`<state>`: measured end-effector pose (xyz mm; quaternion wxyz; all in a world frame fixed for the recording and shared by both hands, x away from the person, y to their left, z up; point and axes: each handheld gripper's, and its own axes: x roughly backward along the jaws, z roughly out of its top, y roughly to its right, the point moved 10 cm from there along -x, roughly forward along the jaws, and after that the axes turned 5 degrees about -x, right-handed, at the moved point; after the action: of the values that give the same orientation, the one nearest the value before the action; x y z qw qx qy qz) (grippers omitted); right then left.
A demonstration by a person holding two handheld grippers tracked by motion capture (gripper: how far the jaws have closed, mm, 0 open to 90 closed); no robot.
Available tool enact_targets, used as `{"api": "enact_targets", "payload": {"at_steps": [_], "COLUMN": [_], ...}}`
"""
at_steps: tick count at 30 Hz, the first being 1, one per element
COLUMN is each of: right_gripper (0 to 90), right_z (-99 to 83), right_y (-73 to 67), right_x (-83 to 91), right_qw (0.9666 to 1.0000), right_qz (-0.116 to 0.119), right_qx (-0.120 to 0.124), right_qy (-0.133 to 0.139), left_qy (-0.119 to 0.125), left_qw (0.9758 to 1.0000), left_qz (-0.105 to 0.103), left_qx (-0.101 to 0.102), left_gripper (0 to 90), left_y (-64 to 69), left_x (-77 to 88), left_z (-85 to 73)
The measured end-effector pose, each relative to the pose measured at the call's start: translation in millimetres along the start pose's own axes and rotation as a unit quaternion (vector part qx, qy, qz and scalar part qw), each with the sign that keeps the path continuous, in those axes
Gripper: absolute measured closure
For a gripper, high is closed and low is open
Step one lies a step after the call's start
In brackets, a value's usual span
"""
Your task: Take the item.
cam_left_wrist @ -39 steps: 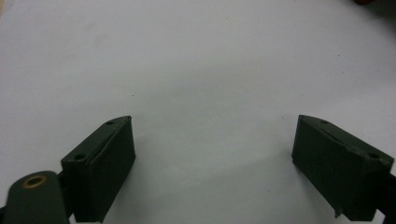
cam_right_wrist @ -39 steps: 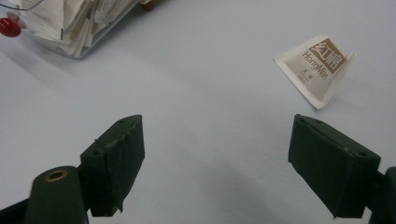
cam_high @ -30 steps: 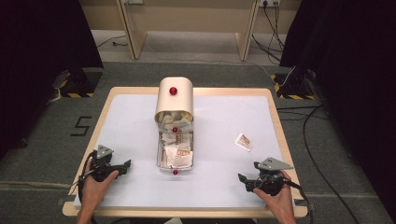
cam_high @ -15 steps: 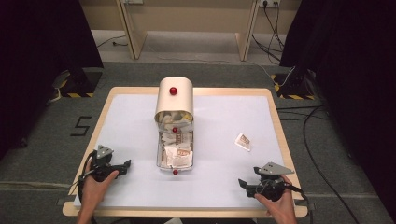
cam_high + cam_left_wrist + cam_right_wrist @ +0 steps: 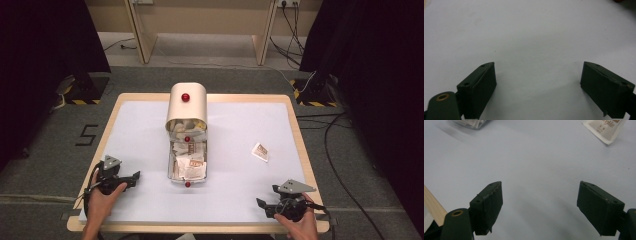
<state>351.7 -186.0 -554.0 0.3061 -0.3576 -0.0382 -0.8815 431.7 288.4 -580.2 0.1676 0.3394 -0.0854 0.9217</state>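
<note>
Now, at the left of the high view, the left gripper [image 5: 131, 178] rests low on the white surface [image 5: 135, 135], held by the person's left hand [image 5: 100, 200] near the front edge. In the left gripper view its two black jaws stand wide apart with nothing between them, and under them is the plain white sheet. At the middle of the surface lies an open metal tin [image 5: 187, 165], long and narrow, full of small paper sachets, and its rounded cream lid [image 5: 186, 104] with a red knob stands just behind it, touching the far end. To the right of the tin, well apart from it, one single sachet [image 5: 260, 151] lies flat on the sheet. In the right gripper view this sachet [image 5: 604, 129] is at the top right, beyond the jaws. The right gripper [image 5: 264, 204] is at the front right corner, in the right hand [image 5: 299, 225], and its jaws are also wide apart and hold nothing.
</note>
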Motion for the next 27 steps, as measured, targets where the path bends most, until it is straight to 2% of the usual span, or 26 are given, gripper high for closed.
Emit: {"api": "enact_targets", "payload": {"at_steps": [10, 18, 27], "right_gripper": [21.9, 22.5, 23.0], "right_z": [-9.6, -21.9, -27.0], "right_y": [-2.2, -2.3, -3.8], "right_x": [3.0, 4.7, 9.0], "right_qw": [0.9999, 0.9995, 0.9995], "right_qz": [-0.001, 0.004, 0.005], "right_qx": [0.006, -0.002, 0.001], "right_qy": [-0.014, -0.032, -0.030], "left_qy": [0.000, 0.000, 0.000], "left_qw": [1.0000, 1.0000, 1.0000], "left_qz": [0.000, 0.000, 0.001], "left_qx": [0.000, 0.000, 0.000], "left_gripper": [12.3, 12.3, 12.3], "left_y": [0.0, 0.0, 0.0], "left_x": [0.0, 0.0, 0.0], "left_z": [0.0, 0.0, 0.0]}}
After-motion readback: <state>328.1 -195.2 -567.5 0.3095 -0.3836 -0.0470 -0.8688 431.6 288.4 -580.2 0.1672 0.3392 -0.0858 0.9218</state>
